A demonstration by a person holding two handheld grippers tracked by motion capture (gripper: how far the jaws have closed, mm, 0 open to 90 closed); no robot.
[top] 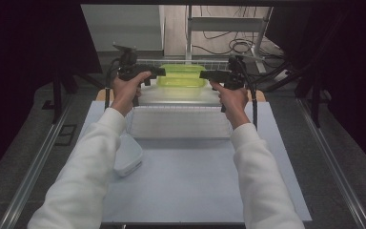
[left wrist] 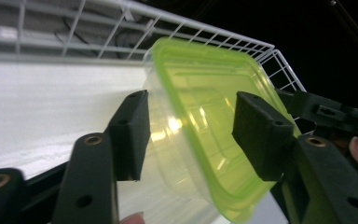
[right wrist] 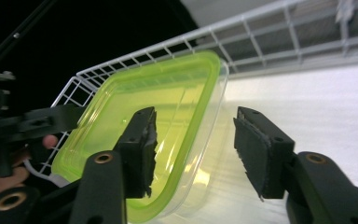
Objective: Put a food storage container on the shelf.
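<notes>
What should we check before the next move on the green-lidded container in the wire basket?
1. Left gripper let go: ok. Its jaws stand apart around one end of the container, pads not pressing.
2. Right gripper let go: ok. Its jaws are open around the other end, with a gap at both pads.
3. Container inside the wire basket: ok. It lies at the far end, by the back wall.
4. Container resting flat: cannot tell. Both gripper views are tilted.
5. Green lid seated all round: cannot tell. Part of the rim is hidden behind the jaws.
6. Second container out of the way: ok. It sits on the table by the left sleeve, outside the basket.
</notes>
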